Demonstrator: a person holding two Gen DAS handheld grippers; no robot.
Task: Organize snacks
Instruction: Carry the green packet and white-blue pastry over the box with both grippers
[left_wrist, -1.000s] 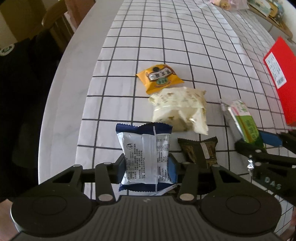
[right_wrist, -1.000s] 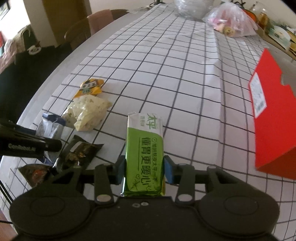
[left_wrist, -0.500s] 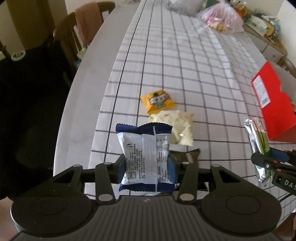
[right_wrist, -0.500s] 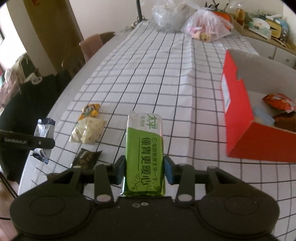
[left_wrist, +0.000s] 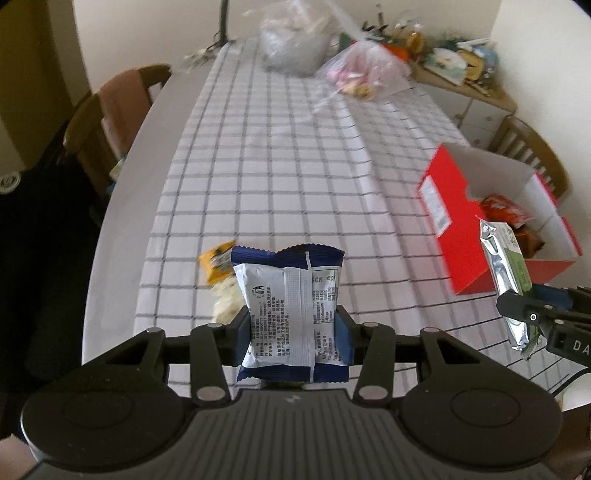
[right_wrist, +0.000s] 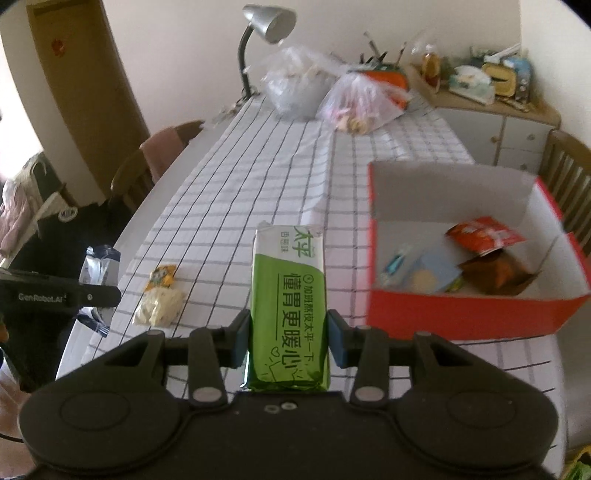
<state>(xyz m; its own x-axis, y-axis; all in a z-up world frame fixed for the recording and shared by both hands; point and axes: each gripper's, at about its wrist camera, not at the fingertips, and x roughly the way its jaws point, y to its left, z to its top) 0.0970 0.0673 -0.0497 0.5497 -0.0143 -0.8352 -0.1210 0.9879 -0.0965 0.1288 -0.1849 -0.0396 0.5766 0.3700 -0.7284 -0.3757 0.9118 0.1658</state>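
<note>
The left gripper (left_wrist: 291, 325) was seen clamped on a blue-and-white snack packet (left_wrist: 290, 310), its pads pressed against the packet's two sides, the packet upright with its back seam facing the camera. The right gripper (right_wrist: 288, 332) was closed in the same way on a green cracker pack (right_wrist: 289, 306), held with its long axis running straight out along the fingers. Both packs were carried clear of the checked tablecloth (right_wrist: 236, 192) covering the worktop.

The open red box (right_wrist: 476, 321) was the likely destination. It lay ahead and to the right of the right gripper, just beside the green pack's line, with a red sachet (right_wrist: 484, 234) and a brown packet (right_wrist: 498, 273) already inside. From the left wrist view the red box (left_wrist: 458, 229) sat well off to the right, beyond the other gripper — so the right hand was judged the nearer, and probably the first to unload.

Two snacks were left on the cloth: a yellow packet (right_wrist: 162, 275) and, touching it, a pale clear bag (right_wrist: 159, 310).
</note>
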